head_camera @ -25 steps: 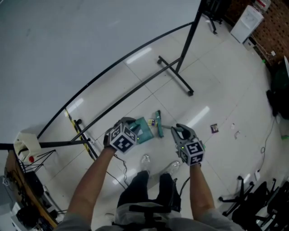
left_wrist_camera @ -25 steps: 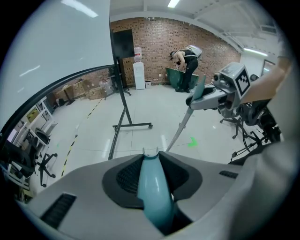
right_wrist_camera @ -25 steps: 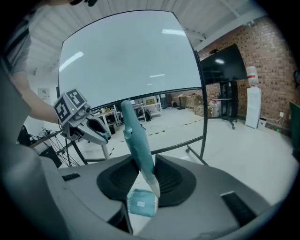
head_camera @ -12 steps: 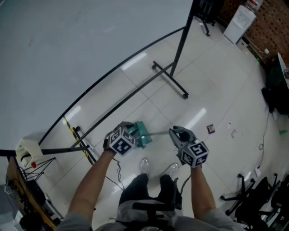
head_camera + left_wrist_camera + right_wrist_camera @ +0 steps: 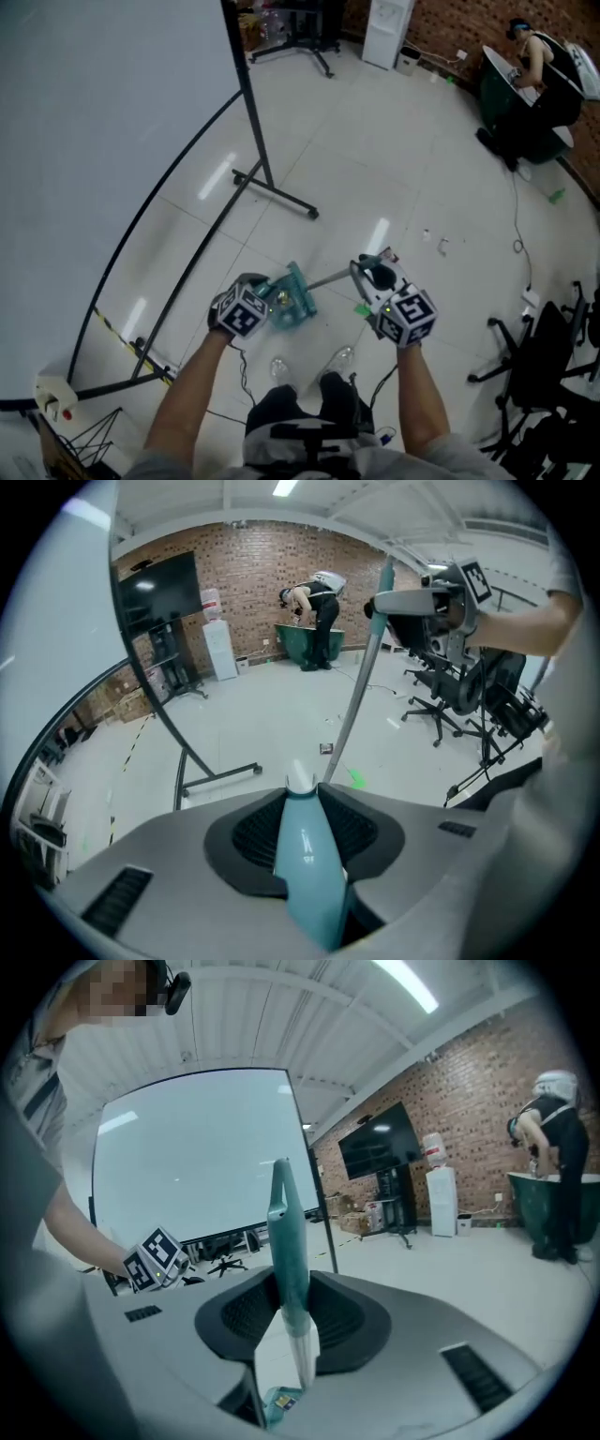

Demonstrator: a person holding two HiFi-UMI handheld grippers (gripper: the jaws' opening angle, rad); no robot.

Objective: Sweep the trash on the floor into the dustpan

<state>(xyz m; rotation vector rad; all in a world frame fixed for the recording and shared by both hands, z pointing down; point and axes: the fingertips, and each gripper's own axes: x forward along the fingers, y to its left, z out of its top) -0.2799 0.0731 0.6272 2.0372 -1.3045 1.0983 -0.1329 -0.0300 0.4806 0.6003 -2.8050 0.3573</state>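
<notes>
L tool [image 5: 301,797] clamps dustpan handle [image 5: 309,878], R tool [image 5: 292,1309] grips broom [image 5: 285,1227] (glossy white tile floor [image 5: 375,169], brick wall [image 5: 262,578]).

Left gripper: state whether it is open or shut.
Shut: the left gripper clamps the teal dustpan handle from both sides.

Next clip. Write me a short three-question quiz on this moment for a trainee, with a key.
1. True or false: the left gripper is empty.
2. The right gripper holds: A) the broom handle, B) a cable, C) nothing.
3. Fill in: the green scrap lies on the ____.
Key: 1 false, it is shut on the dustpan handle; 2 A; 3 floor.
</notes>
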